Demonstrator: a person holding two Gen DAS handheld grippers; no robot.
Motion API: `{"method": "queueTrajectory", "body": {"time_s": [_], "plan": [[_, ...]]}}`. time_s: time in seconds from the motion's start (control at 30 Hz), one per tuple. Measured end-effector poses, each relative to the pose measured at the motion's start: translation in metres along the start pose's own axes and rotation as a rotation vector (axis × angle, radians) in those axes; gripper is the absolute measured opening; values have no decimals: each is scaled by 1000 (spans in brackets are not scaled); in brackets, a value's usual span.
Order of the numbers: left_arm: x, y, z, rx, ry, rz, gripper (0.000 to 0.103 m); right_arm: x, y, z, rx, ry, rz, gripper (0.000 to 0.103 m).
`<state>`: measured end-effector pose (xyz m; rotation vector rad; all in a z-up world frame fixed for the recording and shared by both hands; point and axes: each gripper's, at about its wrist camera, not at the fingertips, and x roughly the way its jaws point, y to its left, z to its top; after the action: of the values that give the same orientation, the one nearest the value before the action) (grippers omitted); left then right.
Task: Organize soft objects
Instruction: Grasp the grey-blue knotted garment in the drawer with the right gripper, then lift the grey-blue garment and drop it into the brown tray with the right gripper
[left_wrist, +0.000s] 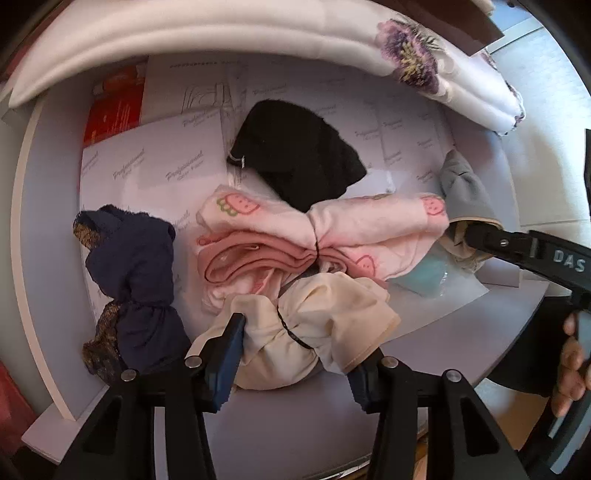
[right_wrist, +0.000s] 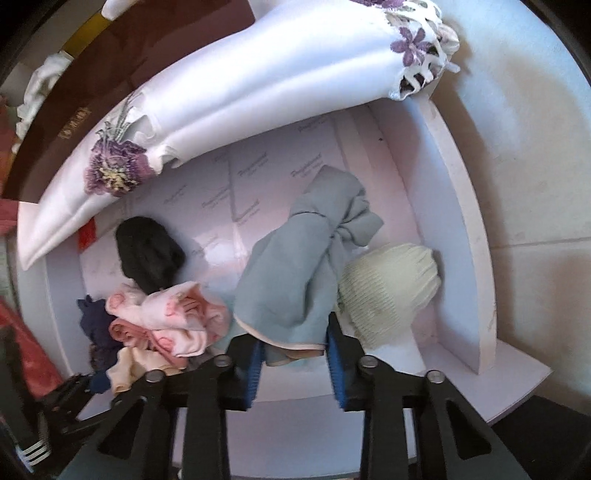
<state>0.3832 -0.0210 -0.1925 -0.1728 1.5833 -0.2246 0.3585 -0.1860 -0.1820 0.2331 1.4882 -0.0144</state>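
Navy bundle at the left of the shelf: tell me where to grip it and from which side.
Grip the navy bundle at its cinched waist, low down where the cloth narrows. Probably come from the front with the left tool, fingers to either side of the waist: it lies lengthwise towards the camera, apart from the pink bundle.

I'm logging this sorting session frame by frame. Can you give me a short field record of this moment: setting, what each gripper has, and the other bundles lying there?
setting: white shelf compartment lined with printed paper, white flowered cloth draped above
left gripper: fingers on either side of the cream fabric bundle tied with a black band
right gripper: closed on the grey-blue cloth bundle
other bundles: pink printed bundle, black cloth, navy bundle with gold trim, cream ribbed knit piece
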Motion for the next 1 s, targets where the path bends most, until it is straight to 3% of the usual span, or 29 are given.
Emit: {"method": "queueTrajectory", "body": {"time_s": [0.1, 0.23, 0.63, 1.0], "plan": [[1, -1, 3, 3, -1, 3, 52, -5, -6, 2, 18, -2, 17, 29], [-1, 2, 0, 3, 2, 14, 54, -20, -6, -5, 2, -6, 48, 22], [4, -6, 1, 4, 8, 27, 56, -104, 15, -21, -168, -89, 157, 15], [8, -8, -2, 5, 22, 38, 60, -162, 32, -24, -228, -225, 232, 13]]}}
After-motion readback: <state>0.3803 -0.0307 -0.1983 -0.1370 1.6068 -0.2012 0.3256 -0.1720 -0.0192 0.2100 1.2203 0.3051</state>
